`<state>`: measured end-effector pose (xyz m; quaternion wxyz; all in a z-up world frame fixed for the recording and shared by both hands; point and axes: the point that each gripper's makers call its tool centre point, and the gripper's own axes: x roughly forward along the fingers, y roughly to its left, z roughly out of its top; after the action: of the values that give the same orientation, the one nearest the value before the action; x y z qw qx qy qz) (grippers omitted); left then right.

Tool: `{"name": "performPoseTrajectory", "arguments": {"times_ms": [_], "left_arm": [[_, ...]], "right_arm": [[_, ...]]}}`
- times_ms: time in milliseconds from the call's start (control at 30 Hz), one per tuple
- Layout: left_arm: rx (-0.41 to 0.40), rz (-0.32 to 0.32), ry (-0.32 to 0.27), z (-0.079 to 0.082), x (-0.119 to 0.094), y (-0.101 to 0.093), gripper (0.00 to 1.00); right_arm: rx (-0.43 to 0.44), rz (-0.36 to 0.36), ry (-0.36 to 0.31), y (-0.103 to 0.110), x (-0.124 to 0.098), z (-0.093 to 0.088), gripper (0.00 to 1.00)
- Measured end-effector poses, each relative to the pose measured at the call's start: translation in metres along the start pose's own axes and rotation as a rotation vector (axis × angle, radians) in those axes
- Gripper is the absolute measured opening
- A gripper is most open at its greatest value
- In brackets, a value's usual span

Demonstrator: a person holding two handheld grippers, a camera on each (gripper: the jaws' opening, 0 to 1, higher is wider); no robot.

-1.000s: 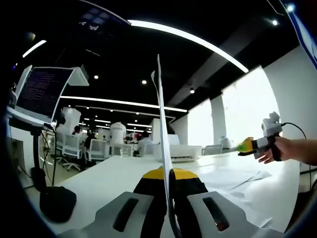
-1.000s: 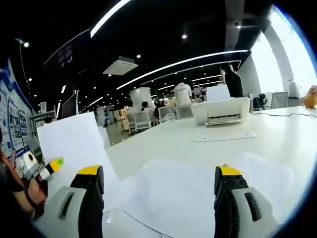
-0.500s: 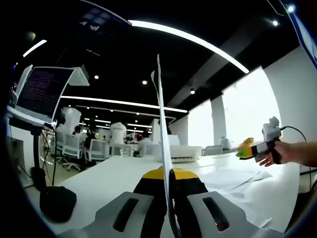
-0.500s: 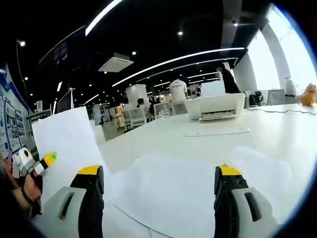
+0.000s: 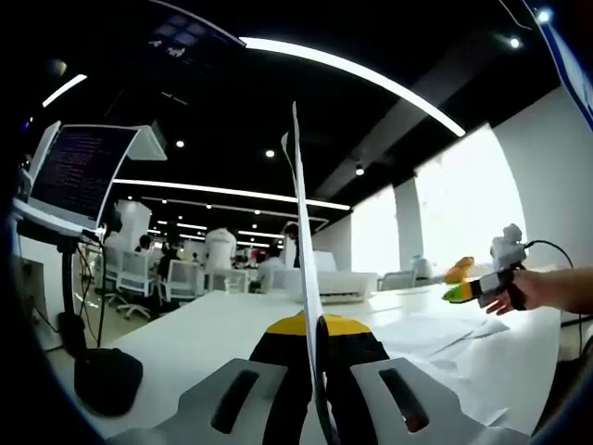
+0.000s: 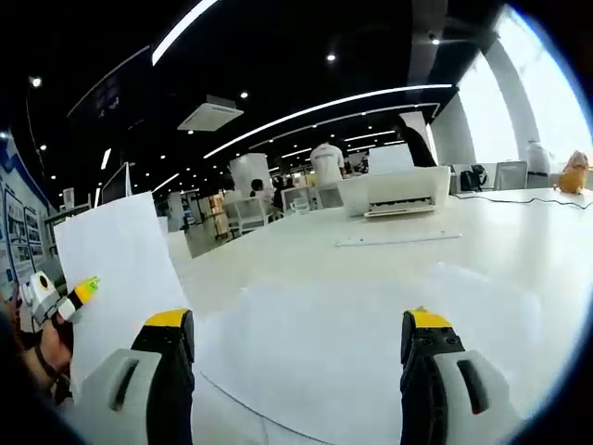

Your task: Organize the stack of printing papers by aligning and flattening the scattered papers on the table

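Now the left gripper is clenched on a thin white paper sheet, standing edge-on toward 12 o'clock. The right gripper is released, jaws wide over flat white scattered papers on the white desk. Since a moment ago it has come lower and closer to them; I judge it prepares to flatten them. At 9 o'clock the held sheet's lower edge is cut off.

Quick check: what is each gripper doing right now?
Left gripper: shut on an upright white sheet of paper.
Right gripper: open, holding nothing, above the white sheets on the table.
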<state>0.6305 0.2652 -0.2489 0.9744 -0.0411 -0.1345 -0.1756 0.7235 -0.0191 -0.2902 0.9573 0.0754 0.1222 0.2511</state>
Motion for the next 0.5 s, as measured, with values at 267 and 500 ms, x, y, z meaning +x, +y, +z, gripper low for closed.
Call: {"name": "performPoseTrajectory", "arguments": {"times_ms": [267, 500], "left_arm": [[0.000, 0.001, 0.000, 0.000, 0.000, 0.001, 0.06], [0.001, 0.001, 0.001, 0.000, 0.000, 0.001, 0.06]], "right_arm": [[-0.001, -0.014, 0.006, -0.007, -0.002, -0.005, 0.88], [0.005, -0.028, 0.012, -0.014, -0.005, -0.010, 0.88]]}}
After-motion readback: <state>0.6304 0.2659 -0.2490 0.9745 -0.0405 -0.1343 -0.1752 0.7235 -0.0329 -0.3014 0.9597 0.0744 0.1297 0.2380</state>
